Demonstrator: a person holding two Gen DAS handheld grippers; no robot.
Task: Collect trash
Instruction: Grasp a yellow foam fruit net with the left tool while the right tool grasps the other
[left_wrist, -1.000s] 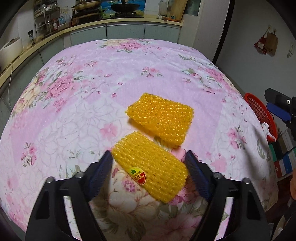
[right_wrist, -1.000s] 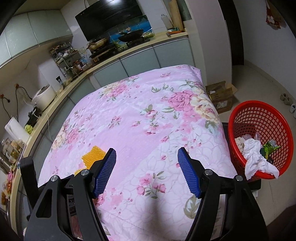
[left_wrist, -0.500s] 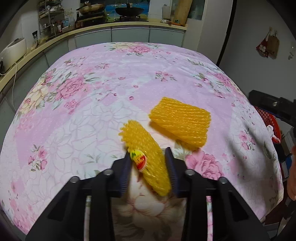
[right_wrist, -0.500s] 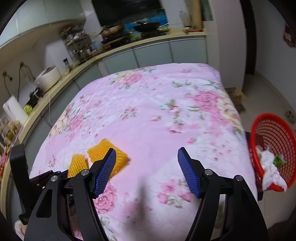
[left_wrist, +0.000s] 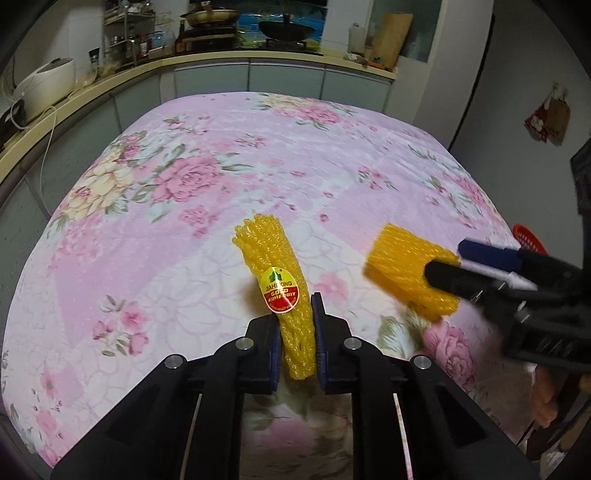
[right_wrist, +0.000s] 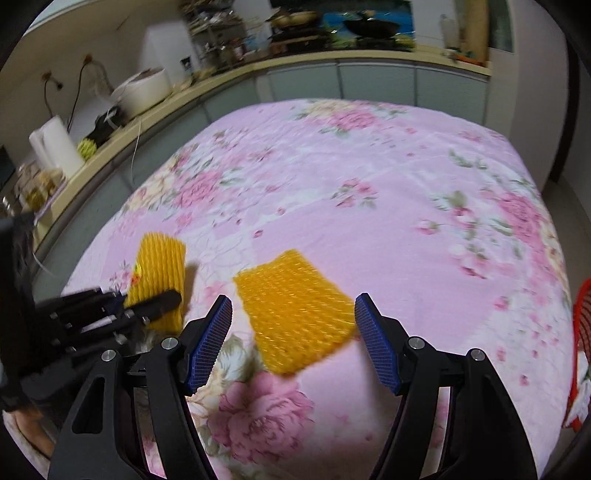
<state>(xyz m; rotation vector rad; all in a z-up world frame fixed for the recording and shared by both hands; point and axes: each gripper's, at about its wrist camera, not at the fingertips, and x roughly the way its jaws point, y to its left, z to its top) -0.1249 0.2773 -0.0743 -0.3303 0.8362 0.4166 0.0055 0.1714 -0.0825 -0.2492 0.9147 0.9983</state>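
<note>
Stickered yellow net (left_wrist: 284, 291) pinched in your left gripper (left_wrist: 295, 332), jaws just closed on it | second net (right_wrist: 291, 310) flat on floral cloth (right_wrist: 369, 177), between your right gripper's (right_wrist: 293, 345) spread jaws | step: grabbing | next: squeeze, carry both to red basket (right_wrist: 581, 325).

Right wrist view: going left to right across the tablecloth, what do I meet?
left gripper pinching a stickered yellow foam net → loose yellow foam net between the right gripper's open jaws → red basket at the edge.
</note>
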